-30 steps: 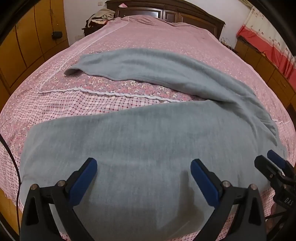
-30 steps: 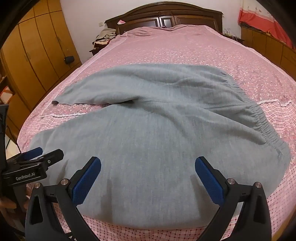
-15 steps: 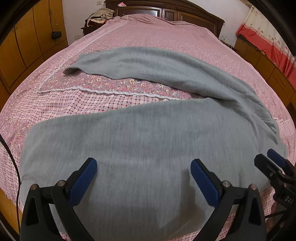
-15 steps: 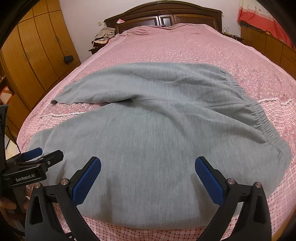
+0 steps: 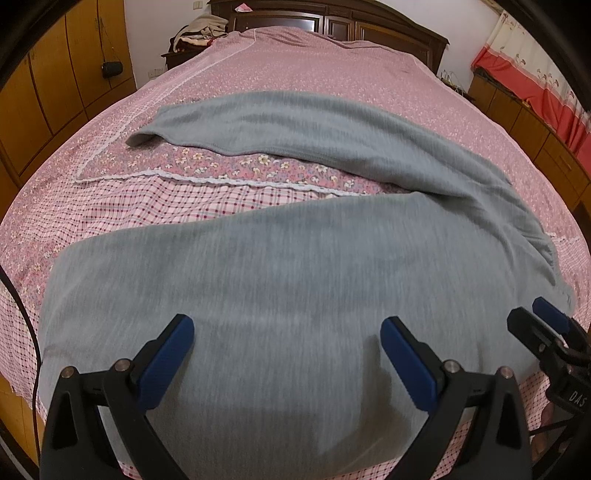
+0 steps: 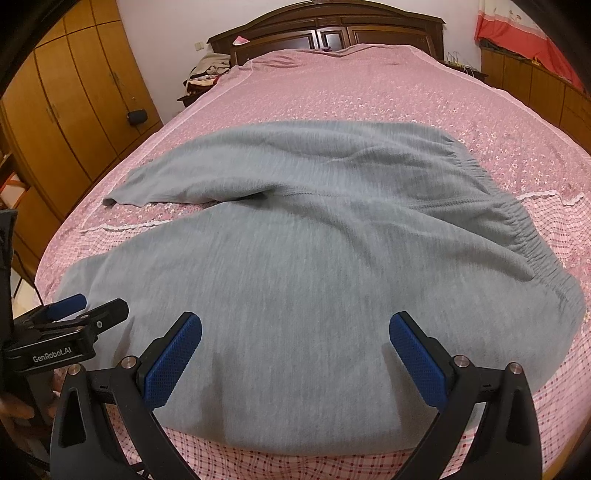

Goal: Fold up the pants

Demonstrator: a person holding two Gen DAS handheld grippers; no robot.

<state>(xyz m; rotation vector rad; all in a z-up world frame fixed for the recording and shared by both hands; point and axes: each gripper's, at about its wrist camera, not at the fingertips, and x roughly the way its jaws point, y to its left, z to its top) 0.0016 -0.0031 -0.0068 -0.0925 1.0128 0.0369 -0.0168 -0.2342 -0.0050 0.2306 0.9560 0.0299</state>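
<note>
Grey sweatpants [image 5: 280, 266] lie spread on the pink bed, legs apart in a V, one leg [image 5: 295, 125] farther back, the other near the front edge. The elastic waistband [image 6: 524, 240] is at the right in the right wrist view, where the pants [image 6: 303, 280] fill the middle. My left gripper [image 5: 287, 354] is open and empty, hovering over the near leg. My right gripper [image 6: 295, 350] is open and empty over the near leg towards the waist. Each gripper shows in the other's view: the right one [image 5: 543, 325] and the left one [image 6: 77, 314].
The bed [image 5: 332, 66] has a pink floral and checked cover and a dark wooden headboard [image 6: 332, 33]. Wooden wardrobes [image 6: 66, 96] stand at the left, low cabinets and a red curtain [image 5: 535, 81] at the right. Clothes [image 5: 199, 33] are piled by the headboard.
Both grippers have shifted slightly, staying open above the near leg. The pants have not moved.
</note>
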